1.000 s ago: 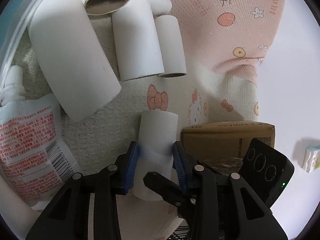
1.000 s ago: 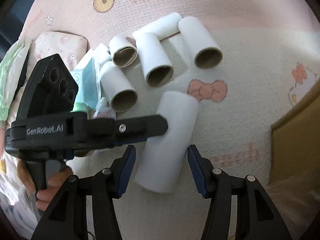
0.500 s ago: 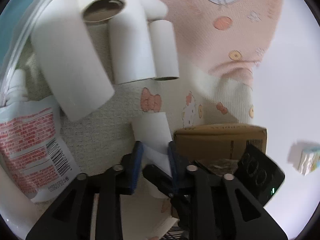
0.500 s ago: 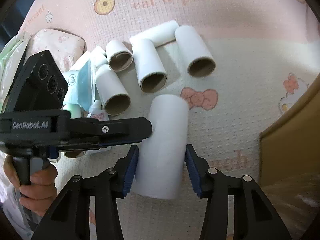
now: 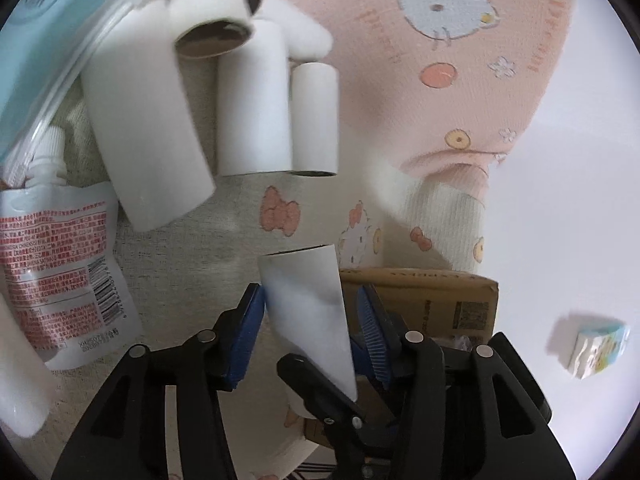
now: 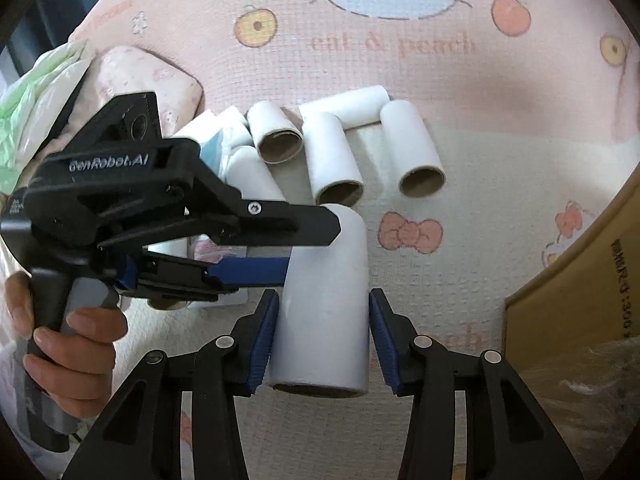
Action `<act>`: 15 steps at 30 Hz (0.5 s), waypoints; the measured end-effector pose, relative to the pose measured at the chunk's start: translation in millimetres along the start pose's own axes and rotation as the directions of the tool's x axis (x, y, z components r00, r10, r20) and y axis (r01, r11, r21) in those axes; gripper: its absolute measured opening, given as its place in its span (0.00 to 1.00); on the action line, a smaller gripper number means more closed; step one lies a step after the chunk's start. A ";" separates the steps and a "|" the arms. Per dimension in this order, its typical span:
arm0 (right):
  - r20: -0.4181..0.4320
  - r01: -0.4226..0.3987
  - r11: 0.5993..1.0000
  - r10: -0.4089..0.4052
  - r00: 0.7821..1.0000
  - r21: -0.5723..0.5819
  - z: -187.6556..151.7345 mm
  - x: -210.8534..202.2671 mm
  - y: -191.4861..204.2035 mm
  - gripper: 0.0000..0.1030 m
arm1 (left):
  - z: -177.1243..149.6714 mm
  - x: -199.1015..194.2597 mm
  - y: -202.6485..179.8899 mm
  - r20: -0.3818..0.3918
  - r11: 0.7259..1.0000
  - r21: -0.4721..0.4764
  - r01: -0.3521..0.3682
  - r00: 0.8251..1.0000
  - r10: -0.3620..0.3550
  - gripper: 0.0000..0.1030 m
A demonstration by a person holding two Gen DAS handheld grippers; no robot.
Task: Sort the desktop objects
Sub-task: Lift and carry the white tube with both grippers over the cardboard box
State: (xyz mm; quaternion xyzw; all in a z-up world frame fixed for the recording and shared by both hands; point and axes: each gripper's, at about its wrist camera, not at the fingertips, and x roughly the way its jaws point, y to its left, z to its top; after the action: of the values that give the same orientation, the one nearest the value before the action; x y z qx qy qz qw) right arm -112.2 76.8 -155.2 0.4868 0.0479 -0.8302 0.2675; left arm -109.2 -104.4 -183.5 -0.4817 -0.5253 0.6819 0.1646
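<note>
Seen along the left gripper (image 5: 310, 300), shows black fingers with blue ribbed pads straddling a white cardboard tube (image 5: 304, 308). Jaws open, having just been widening: left pad against the tube's side, right pad standing clear of it with a visible gap. Crossing in front of the tube's near end, a black finger of the other tool. Beneath everything, a pink and cream textured mat printed with cartoon cats and bows (image 5: 400, 100). Farther back on the mat, a cluster of loose white cardboard tubes (image 5: 252, 100), some lying side by side and touching, one showing its brown inside. At far left, a white pouch with red print and a barcode (image 5: 52, 280), and above it a pale blue plastic pack (image 5: 40, 20). Just right of the held tube, a brown cardboard box (image 5: 440, 292). Well apart on the bare white surface at right, a small printed packet (image 5: 596, 344).

Seen along the right gripper (image 6: 322, 300), shows the same tube pointing away from the camera, open end nearest. Jaws just closed in, both blue pads now pressed against the tube's sides: gripping it. Reaching in from the left, the left tool, labelled GenRobot.AI, fingers spread around the tube's far half, handle wrapped by a person's hand (image 6: 72, 360). Beyond, the loose tubes lying in a rough row on the mat, near but apart from the held one. At the right edge, a corner of the cardboard box.
</note>
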 end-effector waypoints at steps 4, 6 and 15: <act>0.022 -0.011 1.000 0.010 1.000 0.024 7.4 -3.6 -2.4 0.42 | -3.9 -5.5 -13.0 0.009 0.999 0.036 0.000 1.000 0.000 0.42; 0.035 0.008 1.000 -0.009 0.999 0.026 5.1 -25.6 2.3 0.42 | -9.8 -11.8 -30.0 0.013 0.997 0.079 0.015 1.000 -0.016 0.42; 0.192 0.067 0.998 -0.064 0.979 -0.009 23.8 -102.3 11.9 0.42 | -41.7 -50.6 -129.6 0.094 0.919 0.394 -0.013 0.995 -0.027 0.42</act>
State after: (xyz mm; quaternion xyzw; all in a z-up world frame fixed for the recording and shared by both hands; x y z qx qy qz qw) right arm -85.8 99.2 -55.4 0.4005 0.0444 -0.8812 0.2473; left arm -86.6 -67.0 -45.0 -0.4030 -0.3864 0.7957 0.2347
